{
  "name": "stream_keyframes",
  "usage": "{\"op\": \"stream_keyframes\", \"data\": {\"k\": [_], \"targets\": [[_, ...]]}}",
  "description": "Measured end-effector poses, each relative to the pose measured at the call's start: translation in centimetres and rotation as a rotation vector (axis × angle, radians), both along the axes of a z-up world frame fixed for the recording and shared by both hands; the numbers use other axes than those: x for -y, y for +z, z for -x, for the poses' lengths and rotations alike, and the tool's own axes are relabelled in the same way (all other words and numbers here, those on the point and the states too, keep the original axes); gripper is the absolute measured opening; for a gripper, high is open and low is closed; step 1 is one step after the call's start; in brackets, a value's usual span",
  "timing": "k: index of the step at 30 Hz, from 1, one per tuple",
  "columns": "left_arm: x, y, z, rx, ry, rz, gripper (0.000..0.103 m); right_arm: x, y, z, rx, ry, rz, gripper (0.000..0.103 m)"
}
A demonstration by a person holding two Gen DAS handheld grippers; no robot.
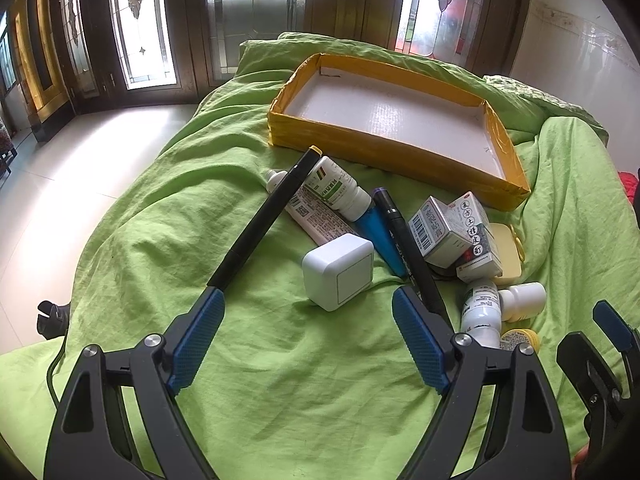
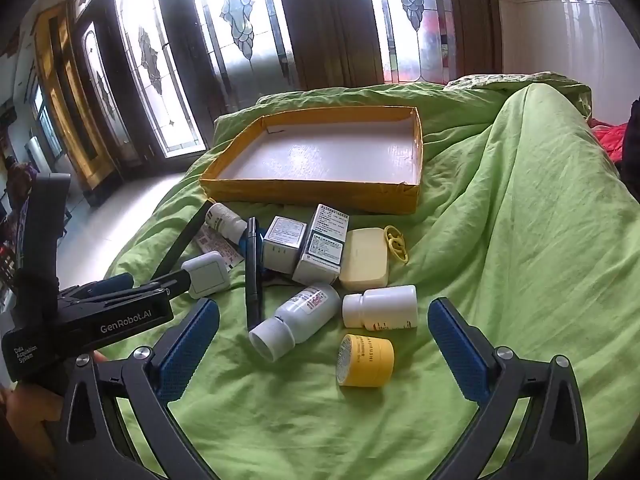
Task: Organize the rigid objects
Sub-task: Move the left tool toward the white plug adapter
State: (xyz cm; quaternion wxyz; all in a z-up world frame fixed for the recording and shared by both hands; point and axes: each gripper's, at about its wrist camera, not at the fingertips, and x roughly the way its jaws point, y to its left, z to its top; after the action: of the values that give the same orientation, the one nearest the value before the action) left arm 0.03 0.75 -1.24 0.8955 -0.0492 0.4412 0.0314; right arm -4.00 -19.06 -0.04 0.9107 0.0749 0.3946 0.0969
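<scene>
A yellow-walled tray (image 1: 384, 154) (image 2: 316, 192) with a white floor lies bare on the green bedcover. In front of it sits a pile: a white cube charger (image 1: 338, 274) (image 2: 208, 274), a long black pen (image 1: 264, 220), a white bottle (image 1: 340, 188), a dark marker (image 1: 404, 240) (image 2: 253, 276), two medicine boxes (image 1: 456, 232) (image 2: 320, 246), a cream case (image 2: 364, 258), a grey bottle (image 2: 296, 320), a white pill bottle (image 2: 382, 307) and a yellow jar (image 2: 366, 360). My left gripper (image 1: 308, 332) hovers open just short of the charger. My right gripper (image 2: 324, 344) hangs open around the yellow jar, touching nothing.
The bedcover (image 1: 280, 400) humps up high at the right (image 2: 540, 200). The bed's left edge drops to a pale tiled floor (image 1: 80, 168). Dark wooden doors with patterned glass (image 2: 240, 40) stand behind. A yellow ring clip (image 2: 396, 244) lies beside the cream case.
</scene>
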Motion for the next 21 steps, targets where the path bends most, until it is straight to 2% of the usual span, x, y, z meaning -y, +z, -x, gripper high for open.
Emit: {"op": "stream_keyframes", "data": {"k": [11, 15, 21], "targets": [[-0.2, 0.0, 0.0, -0.004, -0.002, 0.005, 0.086, 0.6, 0.2, 0.0, -0.008, -0.008, -0.003, 0.102], [-0.4, -0.1, -0.2, -0.006, -0.001, 0.029, 0.086, 1.5, 0.9, -0.6, -0.013, -0.056, -0.010, 0.102], [-0.6, -0.4, -0.5, -0.024, -0.008, 0.066, 0.086, 2.5, 1.3, -0.7, 0.027, -0.080, -0.016, 0.102]]}}
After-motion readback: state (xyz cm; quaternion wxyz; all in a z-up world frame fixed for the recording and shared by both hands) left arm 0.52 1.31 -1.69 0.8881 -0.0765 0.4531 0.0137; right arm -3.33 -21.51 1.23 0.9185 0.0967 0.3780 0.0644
